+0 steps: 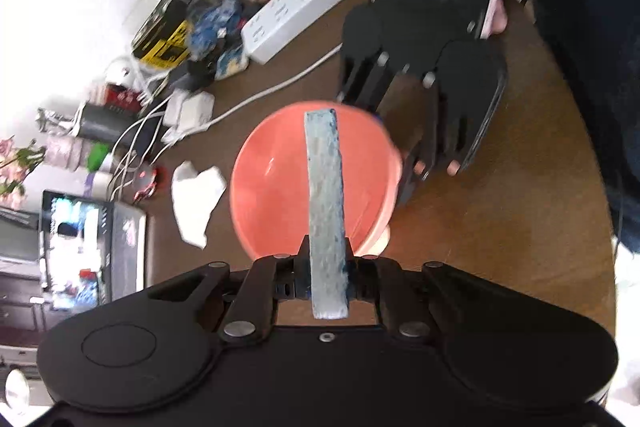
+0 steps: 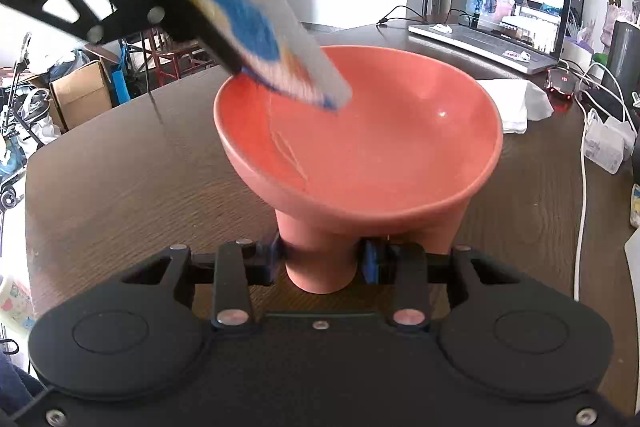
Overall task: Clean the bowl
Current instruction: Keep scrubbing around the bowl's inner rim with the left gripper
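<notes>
Bowl (image 2: 360, 143), pedestal-footed, stands on the tabletop (image 2: 120, 167), its stem clamped by the right tongs (image 2: 324, 259). Left tongs (image 1: 326, 267), clamped on the sponge (image 1: 325, 203), point its long axis down into the bowl's far-left side, seemingly touching.

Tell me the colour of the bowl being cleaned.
The bowl is salmon pink all over, seen best in the right wrist view.

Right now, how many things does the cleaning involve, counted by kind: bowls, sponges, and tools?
Bowls: 1, the pink bowl, gripped at its foot by the right tool.
Sponges: 1, the blue sponge, clamped in the left tool.
Tools: 2.
Total: 4.
</notes>
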